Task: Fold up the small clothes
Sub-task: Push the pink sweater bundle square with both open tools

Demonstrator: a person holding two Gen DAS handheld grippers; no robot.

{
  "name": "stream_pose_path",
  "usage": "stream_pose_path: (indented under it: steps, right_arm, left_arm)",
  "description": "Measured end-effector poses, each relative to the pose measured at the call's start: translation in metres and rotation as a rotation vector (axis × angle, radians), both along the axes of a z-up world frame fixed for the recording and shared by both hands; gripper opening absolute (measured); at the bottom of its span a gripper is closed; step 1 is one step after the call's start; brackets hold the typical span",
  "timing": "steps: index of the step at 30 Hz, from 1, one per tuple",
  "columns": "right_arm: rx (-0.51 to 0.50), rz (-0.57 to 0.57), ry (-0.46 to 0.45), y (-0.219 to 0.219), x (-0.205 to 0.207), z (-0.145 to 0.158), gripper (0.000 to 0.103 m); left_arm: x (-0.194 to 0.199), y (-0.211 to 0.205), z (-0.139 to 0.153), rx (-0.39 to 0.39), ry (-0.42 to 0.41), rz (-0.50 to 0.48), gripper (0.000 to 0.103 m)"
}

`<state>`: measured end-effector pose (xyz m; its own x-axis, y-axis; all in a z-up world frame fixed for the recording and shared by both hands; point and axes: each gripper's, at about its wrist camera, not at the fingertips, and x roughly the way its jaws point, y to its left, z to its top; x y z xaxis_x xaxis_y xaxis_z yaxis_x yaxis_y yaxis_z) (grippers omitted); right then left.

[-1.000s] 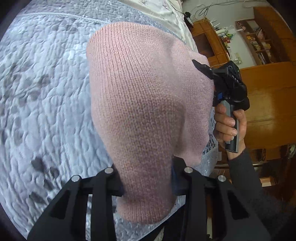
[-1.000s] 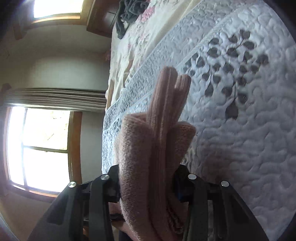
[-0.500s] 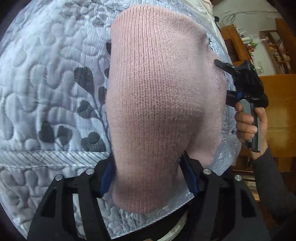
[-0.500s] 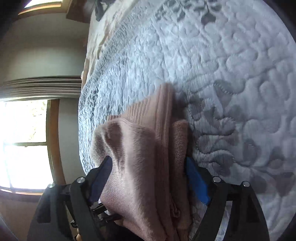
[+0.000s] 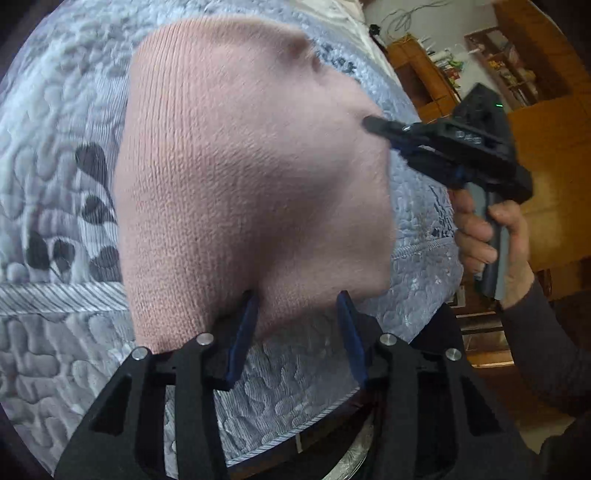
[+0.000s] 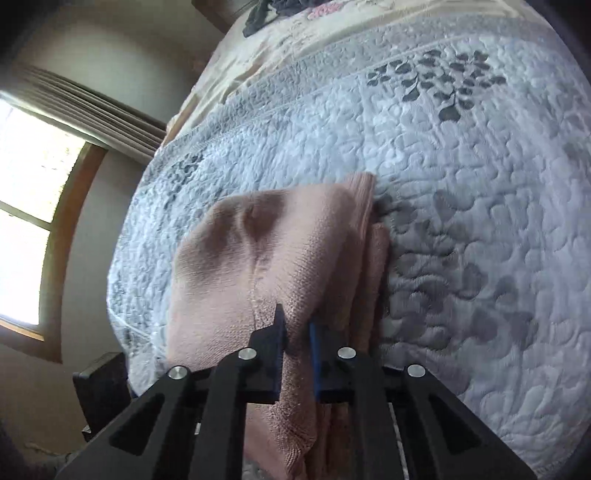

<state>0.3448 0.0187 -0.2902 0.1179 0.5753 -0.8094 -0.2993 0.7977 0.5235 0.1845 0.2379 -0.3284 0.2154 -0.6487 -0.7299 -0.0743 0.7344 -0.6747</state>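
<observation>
A pink knit garment (image 5: 240, 166) lies folded in a thick bundle on the grey quilted bedspread (image 5: 55, 129). My left gripper (image 5: 297, 295) is open. Its blue pads (image 5: 240, 339) stand apart at the garment's near edge, and bare quilt shows between them. In the right wrist view my right gripper (image 6: 295, 314) is shut on a fold of the garment (image 6: 266, 251), its jaws close together. From the left wrist view its tip (image 5: 369, 123) pinches the garment's right edge, and a hand (image 5: 480, 240) holds its handle.
The bedspread (image 6: 461, 184) stretches far beyond the garment, with cream floral bedding (image 6: 314, 37) and dark clothes (image 6: 266, 11) at the far end. Wooden cabinets and shelves (image 5: 546, 147) stand past the bed's edge. A window (image 6: 29, 221) and a dark chair-like object (image 6: 99, 387) lie left.
The garment hung between both grippers a second ago and now rests on the quilt. My left gripper has let go and drawn back. My right gripper's jaws are closer together than before.
</observation>
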Motion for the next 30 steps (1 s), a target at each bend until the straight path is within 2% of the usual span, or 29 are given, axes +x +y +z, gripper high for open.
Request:
stream_pose_path:
  steps: [1, 2, 4, 6, 8, 10, 12, 14, 15, 16, 17, 18, 19, 21, 23, 25, 26, 28, 30]
  right_arm:
    - [-0.058, 0.003, -0.008, 0.002, 0.003, -0.009, 0.011]
    - [-0.064, -0.006, 0.01, -0.004, 0.007, -0.02, 0.011]
    - [-0.035, 0.006, 0.033, -0.005, 0.008, -0.021, 0.016]
    - [-0.03, 0.027, 0.017, -0.006, 0.008, -0.008, 0.021]
    - [-0.004, -0.018, -0.019, -0.012, 0.012, 0.009, 0.023]
    - [0.002, -0.041, -0.051, -0.011, 0.017, 0.022, 0.023]
    - [-0.008, -0.003, -0.052, 0.004, 0.023, 0.023, 0.023]
    - [-0.039, 0.056, -0.032, 0.022, 0.027, 0.012, 0.021]
    - [-0.084, 0.065, -0.032, 0.028, 0.031, 0.003, 0.015]
    - [-0.153, 0.064, -0.051, 0.031, 0.036, -0.008, 0.005]
    - [-0.186, 0.063, -0.061, 0.03, 0.041, -0.017, 0.004]
    - [-0.169, 0.046, -0.034, 0.026, 0.046, -0.025, 0.003]
    - [-0.151, 0.032, -0.011, 0.023, 0.05, -0.026, 0.003]
    - [-0.153, 0.041, -0.027, 0.021, 0.048, -0.016, 0.003]
    - [-0.129, 0.073, -0.052, 0.02, 0.036, 0.001, 0.009]
    - [-0.099, 0.12, -0.073, 0.018, 0.014, 0.017, 0.009]
    - [-0.089, 0.149, -0.072, 0.019, 0.002, 0.021, 0.009]
    - [-0.13, 0.211, -0.063, 0.024, -0.018, 0.012, 0.008]
    - [-0.228, 0.263, -0.095, 0.027, -0.028, -0.008, 0.0]
  left_arm:
    - [0.003, -0.004, -0.002, -0.013, 0.015, -0.009, 0.041]
    - [-0.002, -0.007, 0.003, -0.015, 0.016, -0.026, 0.042]
    - [0.003, -0.005, 0.022, -0.054, -0.011, -0.049, 0.045]
    - [0.006, 0.012, 0.053, -0.117, -0.091, -0.03, 0.051]
    - [0.02, 0.036, 0.077, -0.112, -0.163, 0.024, 0.053]
    - [0.041, 0.06, 0.085, -0.103, -0.206, 0.08, 0.053]
    - [0.074, 0.071, 0.077, -0.085, -0.204, 0.096, 0.051]
    - [0.098, 0.068, 0.061, -0.056, -0.173, 0.072, 0.05]
    - [0.106, 0.064, 0.05, -0.024, -0.142, 0.047, 0.05]
    - [0.112, 0.06, 0.036, 0.011, -0.112, 0.03, 0.048]
    - [0.11, 0.068, 0.028, 0.036, -0.092, 0.036, 0.04]
    - [0.111, 0.071, 0.022, 0.036, -0.085, 0.055, 0.038]
    - [0.114, 0.07, 0.024, 0.033, -0.082, 0.06, 0.038]
    - [0.112, 0.072, 0.035, 0.06, -0.087, 0.051, 0.04]
    - [0.104, 0.073, 0.053, 0.042, -0.145, 0.045, 0.045]
    - [0.088, 0.071, 0.07, 0.029, -0.2, 0.009, 0.045]
    - [0.082, 0.066, 0.071, 0.032, -0.203, -0.011, 0.045]
    - [0.075, 0.054, 0.054, 0.089, -0.154, -0.056, 0.044]
    - [0.072, 0.044, 0.032, 0.18, -0.124, -0.092, 0.042]
